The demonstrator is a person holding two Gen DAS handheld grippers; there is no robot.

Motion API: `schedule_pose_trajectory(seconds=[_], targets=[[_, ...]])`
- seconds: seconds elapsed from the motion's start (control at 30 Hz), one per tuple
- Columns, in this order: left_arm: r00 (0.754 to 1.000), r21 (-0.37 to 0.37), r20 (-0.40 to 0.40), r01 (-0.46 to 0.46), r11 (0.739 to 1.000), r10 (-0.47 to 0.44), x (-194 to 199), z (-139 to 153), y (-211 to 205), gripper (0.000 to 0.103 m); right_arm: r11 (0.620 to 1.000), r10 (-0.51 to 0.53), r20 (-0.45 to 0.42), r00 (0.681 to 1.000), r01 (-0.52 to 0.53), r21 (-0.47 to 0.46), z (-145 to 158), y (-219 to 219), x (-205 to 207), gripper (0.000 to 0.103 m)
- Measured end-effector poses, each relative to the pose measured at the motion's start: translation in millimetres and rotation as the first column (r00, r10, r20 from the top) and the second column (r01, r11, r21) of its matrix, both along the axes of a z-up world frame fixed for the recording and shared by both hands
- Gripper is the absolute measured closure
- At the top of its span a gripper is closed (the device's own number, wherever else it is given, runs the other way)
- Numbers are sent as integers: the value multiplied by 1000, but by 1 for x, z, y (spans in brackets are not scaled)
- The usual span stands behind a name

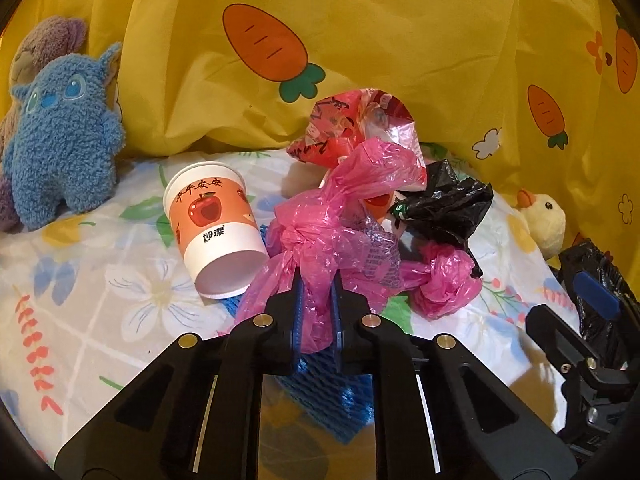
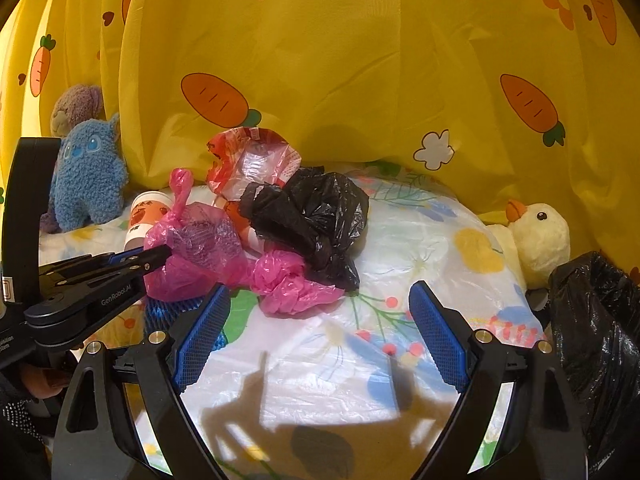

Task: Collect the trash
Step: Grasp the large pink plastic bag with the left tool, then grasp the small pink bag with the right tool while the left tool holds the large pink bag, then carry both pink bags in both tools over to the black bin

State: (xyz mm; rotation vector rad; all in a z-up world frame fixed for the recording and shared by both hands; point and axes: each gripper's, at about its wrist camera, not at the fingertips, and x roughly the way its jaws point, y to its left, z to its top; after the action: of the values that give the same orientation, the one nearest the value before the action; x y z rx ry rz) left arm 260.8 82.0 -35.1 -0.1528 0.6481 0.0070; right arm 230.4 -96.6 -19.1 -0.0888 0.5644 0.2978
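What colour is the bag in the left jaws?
Pink, see-through plastic bag; clearest in the left wrist view.

crumpled pink plastic bag [image 1: 320, 248] on floral sheet, black bag [image 1: 448, 208] and tipped paper cup [image 1: 216, 224] beside it

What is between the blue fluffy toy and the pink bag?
A paper cup lies on its side between the blue plush toy and the pink plastic bag, clearest in the left wrist view.
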Motion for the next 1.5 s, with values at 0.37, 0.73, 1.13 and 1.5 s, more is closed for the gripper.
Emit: schedule_pose_trajectory(seconds=[0.37, 0.73, 1.13, 1.5], targets=[[974, 33, 202, -109, 994, 100, -46, 46, 13, 94, 1000, -7, -75, 997, 5, -19, -18, 25, 27, 25], [967, 28, 197, -172, 985, 163, -48, 43, 31, 94, 999, -37, -143, 989, 33, -26, -33, 45, 61, 47], [970, 8, 187, -159, 987, 155, -46, 39, 31, 94, 999, -2, -115, 993, -2, -36, -32, 48, 54, 83], [972, 2, 183, -153, 988, 150, -44, 36, 31, 94, 996, 83, -5, 997, -83, 39, 1, 27, 6, 84]])
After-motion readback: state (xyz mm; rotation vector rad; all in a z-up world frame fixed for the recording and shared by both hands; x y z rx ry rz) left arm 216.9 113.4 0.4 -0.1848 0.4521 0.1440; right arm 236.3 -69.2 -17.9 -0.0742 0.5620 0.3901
